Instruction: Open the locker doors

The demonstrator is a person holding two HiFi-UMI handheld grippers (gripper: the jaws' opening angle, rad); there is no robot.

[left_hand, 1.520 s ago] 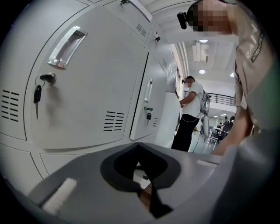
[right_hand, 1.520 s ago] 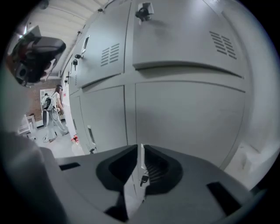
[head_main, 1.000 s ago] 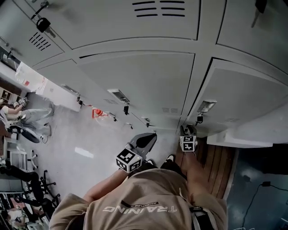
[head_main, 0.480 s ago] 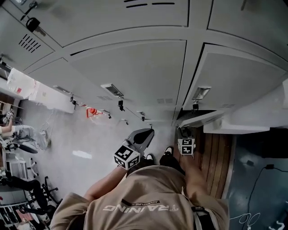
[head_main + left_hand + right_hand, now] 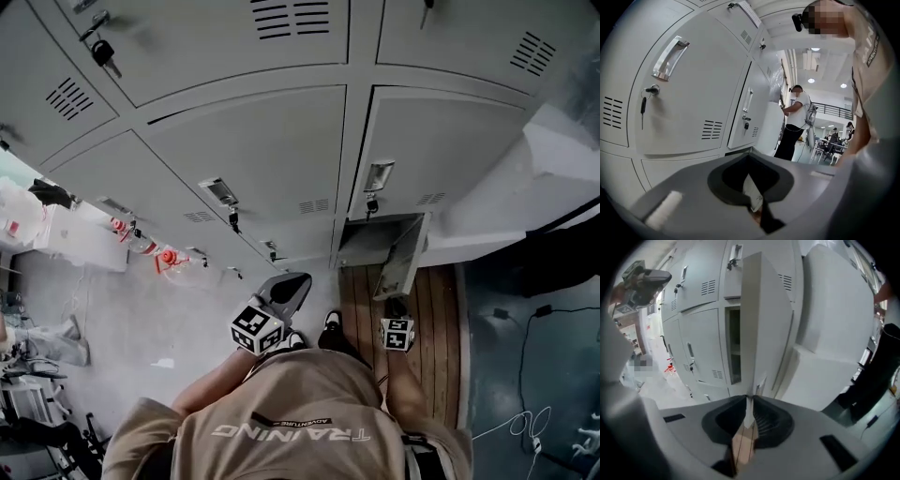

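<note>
The bottom locker door [image 5: 761,310] stands swung out, edge-on, straight ahead of your right tool [image 5: 750,401], and its thin free edge runs down between the jaws. Those jaws are closing, and they look clenched on that edge. I judge that gripping the sheet there, rather than at the handle, gives you a firm lever to swing the door wider. Just left of the tool, behind the door, the opened compartment [image 5: 733,345] shows dark and seems empty. Seen from above, the door juts out over the wooden floor [image 5: 441,319], with the right tool at its outer end.

Your left tool [image 5: 751,176] is clenched on nothing and hangs away from the cabinet. Ahead of it and to its left is a closed door [image 5: 693,103] with a metal handle [image 5: 670,58] and a key [image 5: 643,105] hanging from the lock below. That one is probably next. Another person [image 5: 794,122] stands well beyond the tool, down the row.
</note>
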